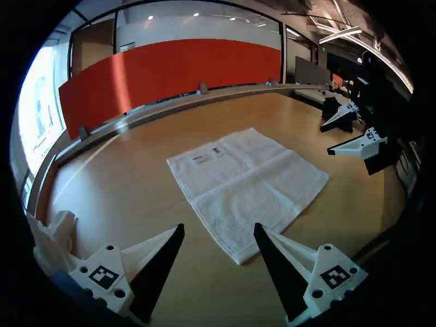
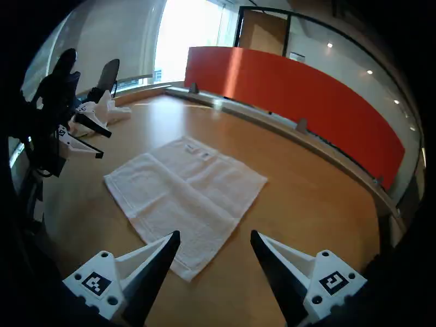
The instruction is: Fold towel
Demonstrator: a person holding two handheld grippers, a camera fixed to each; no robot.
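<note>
1. The towel (image 1: 245,180) lies spread flat on the wooden table (image 1: 125,185). It sits in the middle of the left gripper view, with one corner pointing to the lower middle of the frame.
2. Two small labels (image 1: 207,155) sit near the towel's upper-left edge (too small to make out).
3. The left gripper (image 1: 218,226) is at the bottom of its own view. Its fingers are wide apart with nothing held, and the towel's near corner shows in the gap between them. Whether the tips touch the cloth cannot be told.
4. In the right gripper view the right gripper (image 2: 214,233) sits at the bottom. Its fingers are likewise apart and empty, with a towel corner showing between the tips.
5. Each gripper also shows farther off in the other's view, at the right edge of the left gripper view and the left edge of the right gripper view. Both are beside the towel, with fingers parted.
6. A red panel (image 1: 180,71) runs along the table's far edge, across the upper part of both views.
</note>
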